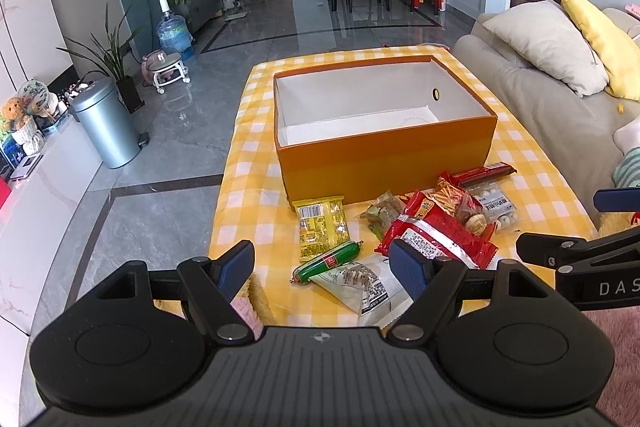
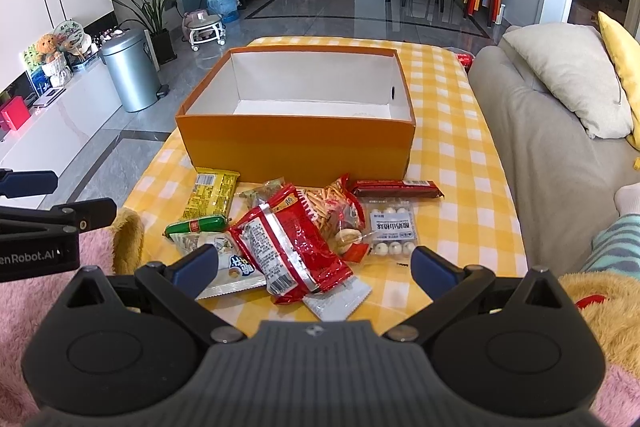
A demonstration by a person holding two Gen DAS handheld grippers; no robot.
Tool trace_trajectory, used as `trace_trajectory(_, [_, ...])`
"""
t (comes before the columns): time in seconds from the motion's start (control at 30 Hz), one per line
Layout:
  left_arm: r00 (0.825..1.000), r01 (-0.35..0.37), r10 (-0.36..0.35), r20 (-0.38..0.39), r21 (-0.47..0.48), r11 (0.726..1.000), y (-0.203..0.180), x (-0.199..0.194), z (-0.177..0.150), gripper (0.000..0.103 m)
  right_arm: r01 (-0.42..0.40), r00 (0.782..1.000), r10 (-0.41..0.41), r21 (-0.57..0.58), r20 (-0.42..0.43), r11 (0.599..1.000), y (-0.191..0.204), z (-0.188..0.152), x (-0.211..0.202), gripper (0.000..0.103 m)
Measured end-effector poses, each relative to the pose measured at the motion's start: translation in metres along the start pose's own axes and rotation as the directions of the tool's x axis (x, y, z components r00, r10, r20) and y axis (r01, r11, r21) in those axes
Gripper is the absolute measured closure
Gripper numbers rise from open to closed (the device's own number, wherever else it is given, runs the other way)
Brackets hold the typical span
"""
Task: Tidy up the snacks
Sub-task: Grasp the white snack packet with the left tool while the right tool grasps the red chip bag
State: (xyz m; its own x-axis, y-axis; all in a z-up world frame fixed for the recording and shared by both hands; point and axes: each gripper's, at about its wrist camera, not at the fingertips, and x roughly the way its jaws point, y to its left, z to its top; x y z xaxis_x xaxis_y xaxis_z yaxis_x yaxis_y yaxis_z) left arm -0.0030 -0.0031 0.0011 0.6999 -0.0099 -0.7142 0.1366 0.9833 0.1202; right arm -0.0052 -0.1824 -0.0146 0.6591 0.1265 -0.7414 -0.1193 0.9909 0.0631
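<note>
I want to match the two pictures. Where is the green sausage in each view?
Left wrist view: green sausage lies low centre, just below the yellow packet.
Right wrist view: green sausage lies left of centre, below the same packet.
Shared landmark: the orange box behind.

A matt orange cardboard box [image 2: 296,143] with white paper lining sits on checked cloth [image 2: 460,187], beside glossy foil and clear plastic snack packets [image 2: 288,239], over polished stone floor [image 1: 168,131], near a brushed metal bin [image 1: 106,123]
</note>
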Motion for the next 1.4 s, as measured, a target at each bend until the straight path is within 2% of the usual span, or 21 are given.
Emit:
trace_trajectory(0.23, [0.999, 0.035, -0.035, -0.037, -0.002, 0.999, 0.004, 0.009, 0.003, 0.014, -0.019, 1.000, 0.019, -0.006, 0.003, 1.000, 0.000, 0.002, 0.005, 0.004])
trace_trajectory(0.37, [0.996, 0.072, -0.071, -0.061, 0.002, 0.997, 0.004, 0.020, 0.004, 0.017, -0.046, 0.999, 0.047, -0.031, 0.021, 0.998, 0.002, 0.004, 0.011, 0.004])
trace_trajectory(0.43, [0.992, 0.087, -0.086, -0.096, 0.007, 0.996, 0.005, 0.030, 0.005, 0.023, -0.061, 0.998, 0.062, -0.050, 0.020, 0.997, 0.003, 0.006, 0.016, 0.005])
trace_trajectory(0.57, [0.976, 0.143, -0.144, -0.164, -0.016, 0.990, 0.008, 0.051, 0.002, 0.035, -0.083, 0.997, 0.083, -0.052, -0.009, 0.995, 0.002, 0.008, 0.035, 0.016])
trace_trajectory(0.6, [0.971, 0.156, -0.159, -0.176, -0.028, 0.987, 0.009, 0.056, 0.001, 0.042, -0.089, 0.996, 0.088, -0.051, -0.020, 0.995, 0.002, 0.008, 0.040, 0.019])
trace_trajectory(0.7, [0.951, 0.193, -0.206, -0.231, -0.078, 0.978, 0.010, 0.071, 0.000, 0.046, -0.111, 0.993, 0.108, -0.067, -0.046, 0.991, 0.001, 0.006, 0.057, 0.030])
trace_trajectory(0.77, [0.936, 0.205, -0.231, -0.265, -0.122, 0.971, 0.012, 0.080, 0.000, 0.046, -0.126, 0.991, 0.121, -0.084, -0.057, 0.989, 0.001, 0.005, 0.066, 0.033])
trace_trajectory(0.9, [0.926, 0.184, -0.233, -0.296, -0.184, 0.966, 0.014, 0.098, 0.002, 0.027, -0.133, 0.990, 0.125, -0.133, -0.065, 0.982, 0.004, 0.000, 0.084, 0.032])
trace_trajectory(1.17, [0.880, 0.141, -0.289, -0.377, -0.374, 0.917, 0.017, 0.138, 0.003, 0.025, -0.150, 0.987, 0.133, -0.214, -0.093, 0.965, 0.011, -0.006, 0.122, 0.028])
trace_trajectory(1.23, [0.868, 0.117, -0.288, -0.403, -0.398, 0.910, 0.017, 0.147, 0.001, 0.025, -0.145, 0.988, 0.126, -0.232, -0.094, 0.962, 0.012, -0.009, 0.128, 0.028])
trace_trajectory(1.4, [0.859, 0.087, -0.274, -0.433, -0.404, 0.911, 0.011, 0.161, -0.004, 0.025, -0.146, 0.987, 0.124, -0.249, -0.101, 0.957, 0.011, -0.014, 0.142, 0.028])
